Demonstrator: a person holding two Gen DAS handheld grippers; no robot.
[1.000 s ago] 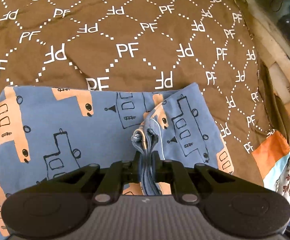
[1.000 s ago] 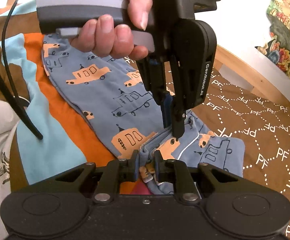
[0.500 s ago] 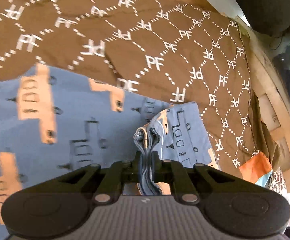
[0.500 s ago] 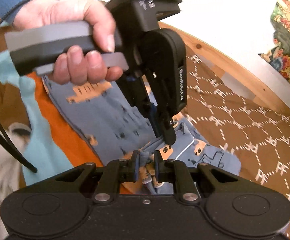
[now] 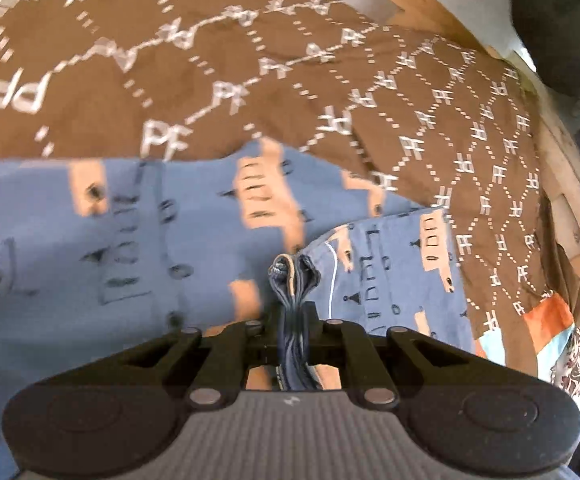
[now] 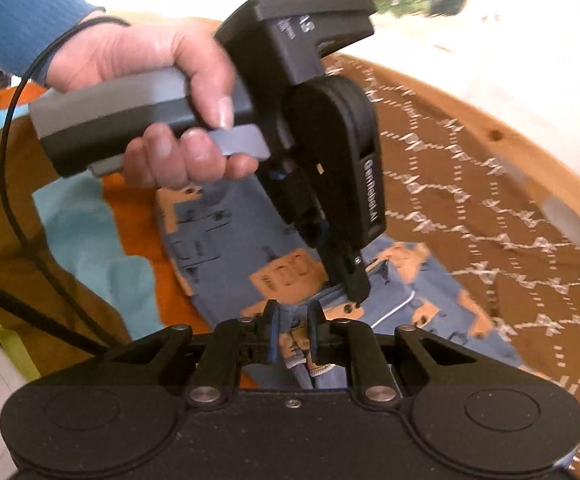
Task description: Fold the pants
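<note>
The blue printed pants point(image 5: 137, 240) lie on the brown patterned bedspread point(image 5: 249, 80), partly raised off it. The left gripper point(image 5: 294, 320) is clamped tight on a bunched edge, while the right gripper point(image 6: 293, 320), just beside it, pinches a neighbouring edge with a narrow gap between its fingers, probably so both hems travel together into an even fold.

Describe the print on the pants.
Blue pants with orange and outlined vehicles, clearest in the left wrist view.

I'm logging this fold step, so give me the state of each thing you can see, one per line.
pants: partly folded, lying on the bedspread, bunched edge lifted by both grippers
left gripper: jaws shut on bunched pants fabric
right gripper: jaws shut on pants edge
left hand: wrapped around the left gripper's handle
bedspread: spread flat, slightly wrinkled
</note>
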